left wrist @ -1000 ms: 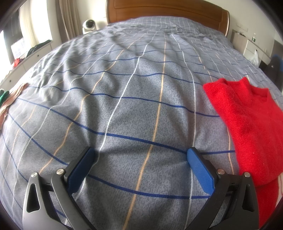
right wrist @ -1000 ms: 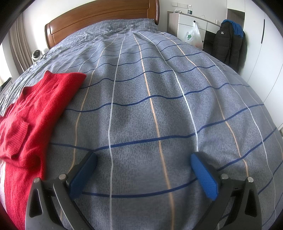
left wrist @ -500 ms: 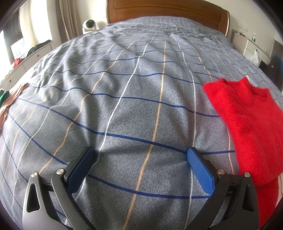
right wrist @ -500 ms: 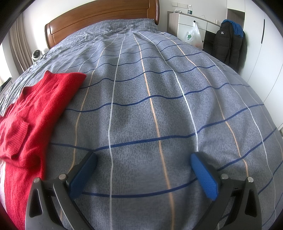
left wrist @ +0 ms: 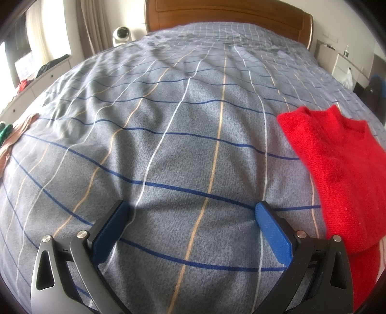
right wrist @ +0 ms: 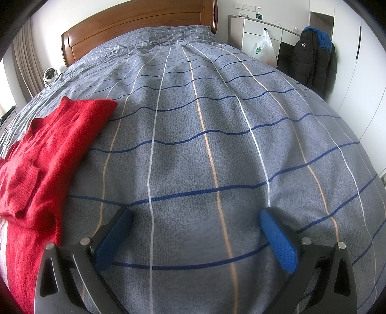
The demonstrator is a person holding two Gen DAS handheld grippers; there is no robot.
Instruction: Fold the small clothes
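Note:
A red knitted sweater lies on the grey checked bedspread, at the right of the left wrist view. The same sweater fills the left of the right wrist view, with a sleeve cuff folded across its body. My left gripper hovers open over bare bedspread, left of the sweater, with nothing between its blue pads. Over the bedspread to the sweater's right, my right gripper is open and empty too. Neither gripper touches the sweater.
A wooden headboard closes the far end of the bed. Other small garments lie at the bed's left edge. A white fan stands beside the bed. A dresser with a plastic bag and a dark jacket stands right.

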